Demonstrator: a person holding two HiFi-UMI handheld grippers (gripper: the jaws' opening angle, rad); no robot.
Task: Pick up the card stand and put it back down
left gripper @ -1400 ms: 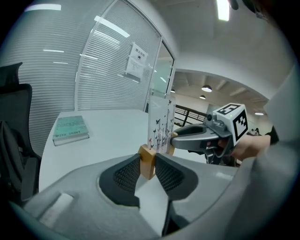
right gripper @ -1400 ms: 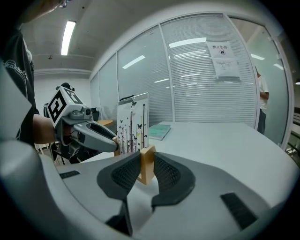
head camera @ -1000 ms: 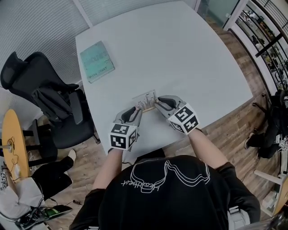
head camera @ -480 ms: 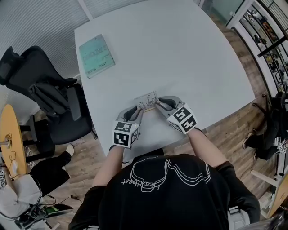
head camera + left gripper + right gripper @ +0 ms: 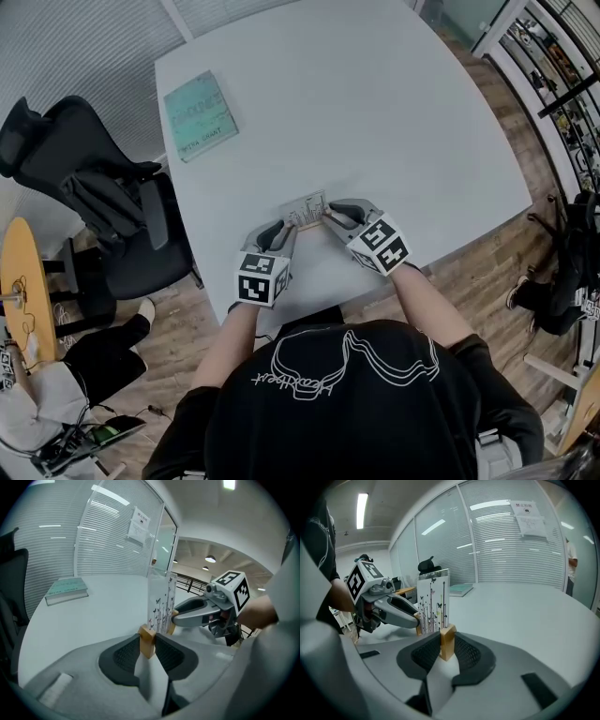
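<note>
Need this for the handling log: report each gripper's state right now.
Left gripper: closed on the card stand, at one end of its base.
Right gripper: closed on the card stand, at the other end.

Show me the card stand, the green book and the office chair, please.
card stand (image 5: 304,208), head view, the upright printed card
green book (image 5: 200,117), head view, middle of its cover
office chair (image 5: 141,264), head view, its seat
</note>
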